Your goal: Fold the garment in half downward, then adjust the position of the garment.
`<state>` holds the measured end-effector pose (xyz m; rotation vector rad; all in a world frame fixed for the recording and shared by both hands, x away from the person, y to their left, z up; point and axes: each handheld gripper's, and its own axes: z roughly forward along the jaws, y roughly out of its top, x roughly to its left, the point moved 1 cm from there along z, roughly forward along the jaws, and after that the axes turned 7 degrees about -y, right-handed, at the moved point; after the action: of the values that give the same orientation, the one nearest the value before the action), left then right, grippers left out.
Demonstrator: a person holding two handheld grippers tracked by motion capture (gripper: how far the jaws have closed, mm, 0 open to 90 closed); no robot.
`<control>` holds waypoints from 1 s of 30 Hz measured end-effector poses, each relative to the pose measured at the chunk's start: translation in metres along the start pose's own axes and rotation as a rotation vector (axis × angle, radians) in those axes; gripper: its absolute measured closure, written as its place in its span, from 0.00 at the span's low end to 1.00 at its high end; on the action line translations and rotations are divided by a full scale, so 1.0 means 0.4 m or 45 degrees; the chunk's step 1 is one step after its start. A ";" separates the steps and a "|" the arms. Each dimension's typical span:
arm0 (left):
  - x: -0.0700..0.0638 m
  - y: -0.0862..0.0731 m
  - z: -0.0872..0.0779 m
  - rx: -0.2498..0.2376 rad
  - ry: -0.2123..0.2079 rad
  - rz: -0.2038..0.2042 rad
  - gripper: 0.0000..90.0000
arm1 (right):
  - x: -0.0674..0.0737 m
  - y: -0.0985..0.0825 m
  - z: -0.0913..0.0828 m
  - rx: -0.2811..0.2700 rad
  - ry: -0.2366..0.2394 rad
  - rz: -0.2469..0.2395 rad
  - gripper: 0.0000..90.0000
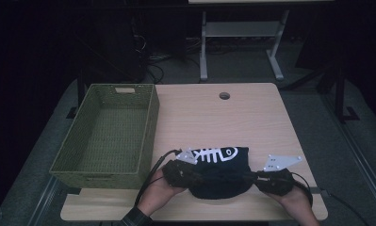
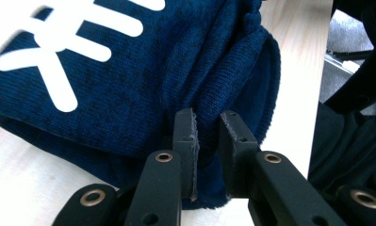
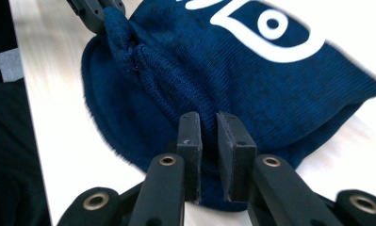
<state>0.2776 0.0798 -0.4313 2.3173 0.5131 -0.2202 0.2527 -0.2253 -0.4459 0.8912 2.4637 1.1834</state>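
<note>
Beanie (image 1: 221, 172), navy with a white fishbone print, lies at the table's (image 1: 251, 117) near edge. Left tool (image 2: 207, 121) and right tool (image 3: 208, 123) each appear to pinch its hem, jaws narrowly parted. Lift evenly, keeping tension equal. Green basket (image 1: 150, 127) stands left, path unobstructed.

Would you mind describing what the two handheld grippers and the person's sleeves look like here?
Both the left gripper and the right gripper have dark bodies, each topped by a grey three-cornered plate and trailing a black cable. Each has two flat black jaws on black arms with brass-coloured rivets. A dark cuff shows at the left wrist.
</note>
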 end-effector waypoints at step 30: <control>0.052 0.098 -0.070 -0.124 0.123 -0.023 0.86 | -0.039 0.040 -0.012 -0.029 0.038 0.033 0.93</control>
<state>0.3133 0.0803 -0.3928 2.2369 0.5803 -0.0904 0.2690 -0.2306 -0.4309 0.9080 2.4642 1.2402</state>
